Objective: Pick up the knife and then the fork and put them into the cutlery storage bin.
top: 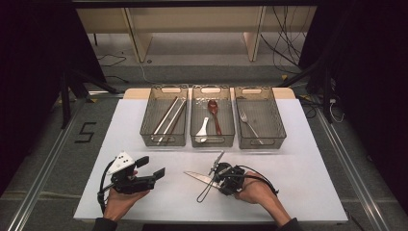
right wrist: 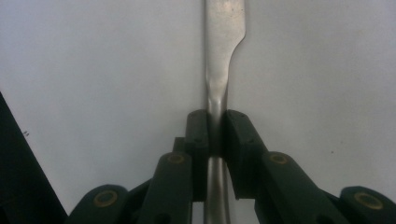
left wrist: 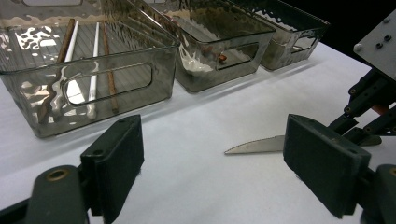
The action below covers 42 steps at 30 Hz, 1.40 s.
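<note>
Right gripper (right wrist: pixel 215 133) clamped on the knife (right wrist: pixel 219 70), pads pinching its handle just behind the blade. Knife lying flat on the white table (top: pixel 298 192) near the front edge, right of centre, blade pointing left. Left gripper (left wrist: pixel 212 161) wide apart, holding nothing (near the front left corner). Three bins (top: pixel 260 140) along the far edge.

Knife (top: pixel 198 178) — plain silver metal, one piece, blade broadening from a narrow handle neck. It lies flat on the white table surface (top: pixel 288 192), in front of the three trays, blade tip pointing toward the person's left. Handle neck (right wrist: pixel 215 100) is clamped between the pads of the right gripper (right wrist: pixel 215 135) — blade projects clear beyond them.
</note>
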Available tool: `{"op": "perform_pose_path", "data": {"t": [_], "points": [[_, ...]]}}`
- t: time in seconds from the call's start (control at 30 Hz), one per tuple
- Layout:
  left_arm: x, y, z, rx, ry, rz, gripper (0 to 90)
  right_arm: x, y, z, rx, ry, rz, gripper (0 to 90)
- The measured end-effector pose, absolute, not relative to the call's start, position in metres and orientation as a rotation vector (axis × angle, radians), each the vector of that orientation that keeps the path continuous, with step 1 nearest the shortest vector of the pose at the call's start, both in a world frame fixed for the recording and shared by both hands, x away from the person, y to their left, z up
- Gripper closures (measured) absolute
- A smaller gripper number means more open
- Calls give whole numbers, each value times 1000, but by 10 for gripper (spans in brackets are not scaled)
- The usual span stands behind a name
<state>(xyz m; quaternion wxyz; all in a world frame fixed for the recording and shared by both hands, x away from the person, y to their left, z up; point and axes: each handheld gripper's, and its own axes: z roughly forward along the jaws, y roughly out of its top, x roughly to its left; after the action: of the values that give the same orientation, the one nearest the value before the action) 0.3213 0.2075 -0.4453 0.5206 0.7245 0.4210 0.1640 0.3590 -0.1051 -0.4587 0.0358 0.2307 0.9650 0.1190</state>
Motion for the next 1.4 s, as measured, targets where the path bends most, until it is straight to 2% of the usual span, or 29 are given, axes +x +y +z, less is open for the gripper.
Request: {"op": "perform_pose_path", "data": {"t": [1.4], "points": [[321,209,-445,1740,1006,398,199,362,-117,-443,745,2923,461,807]]}}
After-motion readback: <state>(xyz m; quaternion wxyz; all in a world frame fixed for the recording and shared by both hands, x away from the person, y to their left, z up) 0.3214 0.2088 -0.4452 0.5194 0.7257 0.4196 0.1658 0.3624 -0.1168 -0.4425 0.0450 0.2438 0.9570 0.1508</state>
